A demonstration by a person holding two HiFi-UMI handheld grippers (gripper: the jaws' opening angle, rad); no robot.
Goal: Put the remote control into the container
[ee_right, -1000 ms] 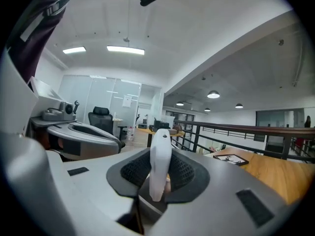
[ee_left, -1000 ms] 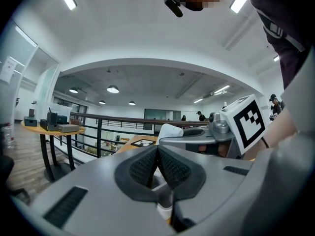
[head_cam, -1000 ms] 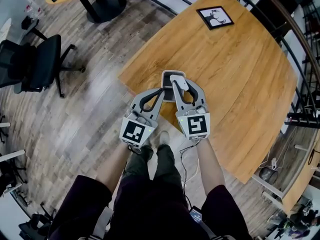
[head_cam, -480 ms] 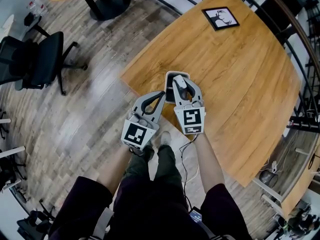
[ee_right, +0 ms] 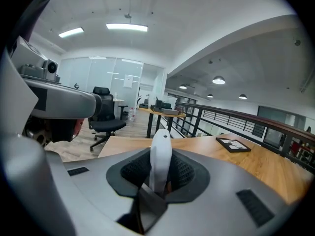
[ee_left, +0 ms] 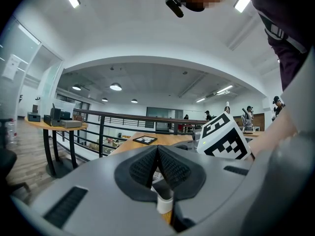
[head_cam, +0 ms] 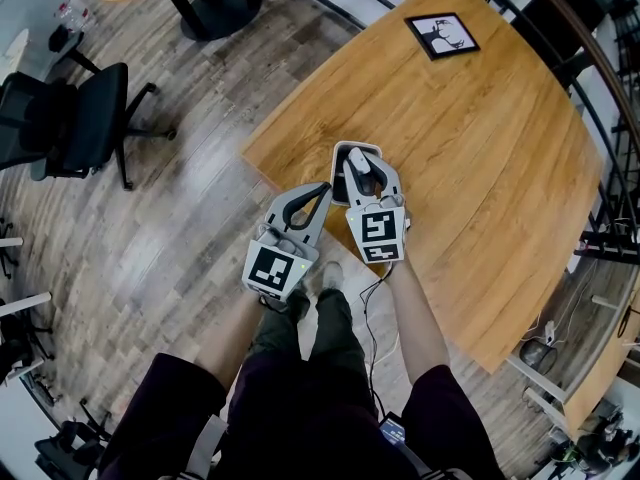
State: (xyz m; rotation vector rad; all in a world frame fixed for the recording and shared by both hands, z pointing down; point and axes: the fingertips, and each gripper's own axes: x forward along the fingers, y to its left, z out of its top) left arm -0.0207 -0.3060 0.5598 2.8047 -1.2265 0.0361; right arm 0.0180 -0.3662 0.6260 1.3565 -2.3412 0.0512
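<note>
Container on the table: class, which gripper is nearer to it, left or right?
Right. The right gripper, shut on the remote control, is over the container; the left gripper, shut, is beside it, at its left in the head view.

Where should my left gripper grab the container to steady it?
Pinch the container by its left wall, coming from the left: that thin upright rim is exposed and nearest the left gripper, while the right gripper holds the remote control over the inside.

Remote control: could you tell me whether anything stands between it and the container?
Nothing visible does. The right gripper holds the remote control over the open container; the left gripper is off to one side.
</note>
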